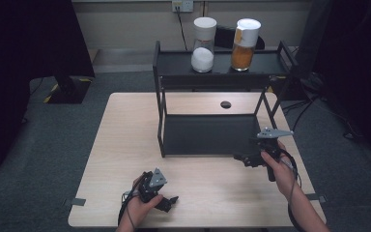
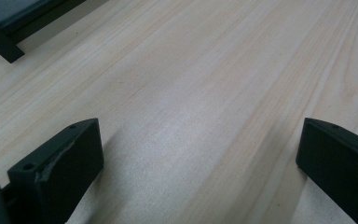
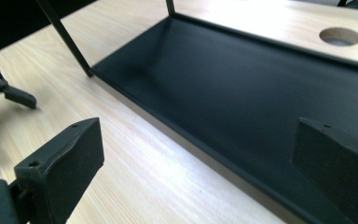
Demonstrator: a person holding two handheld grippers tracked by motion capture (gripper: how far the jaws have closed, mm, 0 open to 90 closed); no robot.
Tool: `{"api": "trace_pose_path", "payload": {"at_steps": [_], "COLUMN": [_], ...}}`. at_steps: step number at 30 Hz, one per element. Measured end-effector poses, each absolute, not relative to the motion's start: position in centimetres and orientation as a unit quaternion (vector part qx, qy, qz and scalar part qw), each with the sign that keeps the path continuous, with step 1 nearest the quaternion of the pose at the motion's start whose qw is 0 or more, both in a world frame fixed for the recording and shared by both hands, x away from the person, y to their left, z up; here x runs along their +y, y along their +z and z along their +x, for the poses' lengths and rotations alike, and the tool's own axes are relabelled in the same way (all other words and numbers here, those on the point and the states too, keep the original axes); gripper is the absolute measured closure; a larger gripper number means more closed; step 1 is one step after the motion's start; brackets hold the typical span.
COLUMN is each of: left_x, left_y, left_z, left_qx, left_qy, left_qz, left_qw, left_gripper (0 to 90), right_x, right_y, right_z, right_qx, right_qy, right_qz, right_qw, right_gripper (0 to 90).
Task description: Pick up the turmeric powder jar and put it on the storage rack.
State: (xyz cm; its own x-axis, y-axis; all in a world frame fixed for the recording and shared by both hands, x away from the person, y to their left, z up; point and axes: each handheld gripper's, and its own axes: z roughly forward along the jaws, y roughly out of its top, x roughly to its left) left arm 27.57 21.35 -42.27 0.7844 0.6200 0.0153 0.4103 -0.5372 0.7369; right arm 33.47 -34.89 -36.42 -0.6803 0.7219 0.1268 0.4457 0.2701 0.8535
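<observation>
held the left gripper [image 1: 170,201] low over the near edge of the wooden table [image 1: 125,140], jaws spread wide with nothing between them but bare wood grain. saw, in the left gripper view [image 2: 200,154], the same wide gap and plain tabletop [image 2: 191,84] beyond it, with a dark corner of the black rack [image 2: 4,28] far off to the upper left of the jaws.

held the right gripper [image 1: 246,159] at the front right corner of the rack's lower shelf [image 1: 207,135], jaws likewise wide apart and gripping nothing. showed, in the right gripper view [image 3: 196,154], one jaw over the table [image 3: 135,154] and the other over the dark lower shelf [image 3: 242,84], with the shelf's front lip running between them. lay just ahead of those jaws, the shelf floor, bare. stood beyond it a thin black upright [image 3: 65,37] and, farther off, a round hole in the tabletop [image 3: 339,36]. caught also the left gripper's tips [image 3: 14,95] far to the left of the right jaws.

stood well beyond both grippers, on the rack's upper shelf [image 1: 174,65], a white-lidded jar of white contents [image 1: 203,46] and, just beside it, a jar of orange contents [image 1: 244,46], both upright and untouched.
</observation>
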Motion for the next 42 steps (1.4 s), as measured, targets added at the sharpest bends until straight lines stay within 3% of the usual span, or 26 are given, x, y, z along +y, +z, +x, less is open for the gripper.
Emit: {"api": "trace_pose_path", "payload": {"at_steps": [23,42], "left_x": [21.3,21.2], "left_y": [-42.3,-42.2], "left_z": [27.6,27.5], "left_qx": [0.298,0.302], "left_qy": [0.139,0.140], "left_qz": [0.865,0.864], "left_qw": [0.378,0.377], "left_gripper": [0.0,0.0], "right_x": [-37.1,-38.8], "right_y": [-40.8,-41.1], "right_z": [31.8,29.3], "right_qx": [0.786,0.824], "right_qy": [0.452,0.379], "right_qz": [0.398,0.384], "right_qw": [0.140,0.170], "right_gripper": [1.5,1.4]}}
